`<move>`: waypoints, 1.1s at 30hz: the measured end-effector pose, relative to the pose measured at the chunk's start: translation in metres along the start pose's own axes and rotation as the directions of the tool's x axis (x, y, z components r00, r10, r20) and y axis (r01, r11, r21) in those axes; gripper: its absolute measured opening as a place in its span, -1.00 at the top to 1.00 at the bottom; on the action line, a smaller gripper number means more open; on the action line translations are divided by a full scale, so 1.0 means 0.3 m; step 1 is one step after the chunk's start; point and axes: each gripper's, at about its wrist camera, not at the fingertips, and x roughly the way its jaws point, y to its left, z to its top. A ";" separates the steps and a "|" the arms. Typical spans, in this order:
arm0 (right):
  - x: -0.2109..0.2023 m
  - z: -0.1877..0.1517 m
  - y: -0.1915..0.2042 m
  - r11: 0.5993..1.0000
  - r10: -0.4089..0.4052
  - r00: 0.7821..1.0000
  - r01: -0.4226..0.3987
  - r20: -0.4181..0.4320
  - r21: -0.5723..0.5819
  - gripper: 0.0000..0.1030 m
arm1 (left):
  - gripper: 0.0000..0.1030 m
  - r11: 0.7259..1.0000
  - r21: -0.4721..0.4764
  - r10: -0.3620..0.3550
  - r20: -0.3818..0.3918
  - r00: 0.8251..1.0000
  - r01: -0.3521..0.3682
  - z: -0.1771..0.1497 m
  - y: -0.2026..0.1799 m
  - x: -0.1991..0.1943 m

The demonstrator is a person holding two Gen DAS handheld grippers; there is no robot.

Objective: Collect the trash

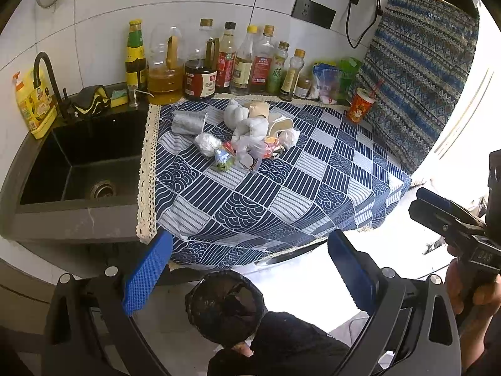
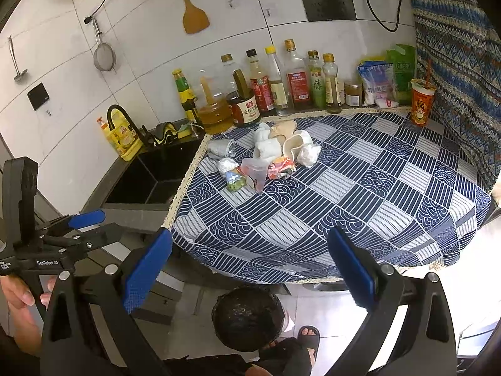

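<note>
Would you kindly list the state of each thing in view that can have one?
left claw: open, empty, short of the counter
right claw: open, empty, short of the counter
trash pile: lying loose on the patterned cloth, uncollected
bin: on the floor below the counter edge, lined in black, mouth open
paper cups: tipped on their sides
red cup: upright, straw in it
sink: no water visible

**Count of things on the surface**

Two grippers: left gripper [image 1: 250, 269], right gripper [image 2: 250, 266]. One trash bin [image 2: 248, 317]. One sink [image 1: 81, 159]. One red paper cup [image 2: 421, 101]. One wooden spatula [image 2: 193, 9]. One strainer [image 2: 104, 58]. Roughly ten bottles [image 2: 296, 75]. One trash pile [image 2: 266, 153], its pieces too tangled to count.
</note>
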 end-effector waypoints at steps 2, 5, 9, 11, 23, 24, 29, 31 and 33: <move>0.003 -0.003 0.003 1.000 0.002 1.000 -0.002 -0.004 0.003 -0.91 | -0.87 1.000 -0.002 -0.001 -0.005 1.000 0.001 0.002 0.002 0.003; 0.008 0.001 0.001 1.000 0.004 1.000 -0.004 -0.007 0.003 -0.91 | -0.87 1.000 -0.002 -0.002 -0.006 1.000 0.002 0.002 0.001 0.005; 0.020 0.003 -0.007 1.000 0.004 1.000 -0.004 -0.012 0.001 -0.91 | -0.87 1.000 -0.011 0.001 -0.012 1.000 -0.001 0.006 0.006 0.021; 0.034 0.010 -0.013 1.000 0.001 1.000 -0.001 -0.019 -0.001 -0.91 | -0.87 1.000 -0.029 -0.002 -0.016 1.000 0.002 0.009 0.015 0.033; 0.192 0.135 -0.084 0.999 0.025 0.997 -0.028 -0.072 -0.034 -0.91 | -0.87 0.998 -0.070 -0.004 -0.052 0.999 0.000 0.139 0.073 0.170; 0.206 0.145 -0.092 0.999 0.024 0.997 -0.027 -0.076 -0.039 -0.91 | -0.87 0.998 -0.066 -0.003 -0.063 0.998 -0.001 0.155 0.077 0.195; 0.329 0.206 -0.165 0.998 0.039 0.991 -0.044 -0.127 -0.034 -0.91 | -0.87 0.996 -0.091 -0.003 -0.116 0.993 -0.008 0.223 0.107 0.317; 0.376 0.230 -0.197 0.998 0.044 0.989 -0.049 -0.144 -0.029 -0.91 | -0.87 0.994 -0.110 -0.001 -0.129 0.992 -0.013 0.248 0.125 0.354; 0.424 0.254 -0.225 0.998 0.040 0.986 -0.046 -0.159 -0.035 -0.91 | -0.87 0.992 -0.126 0.000 -0.145 0.989 -0.018 0.284 0.145 0.403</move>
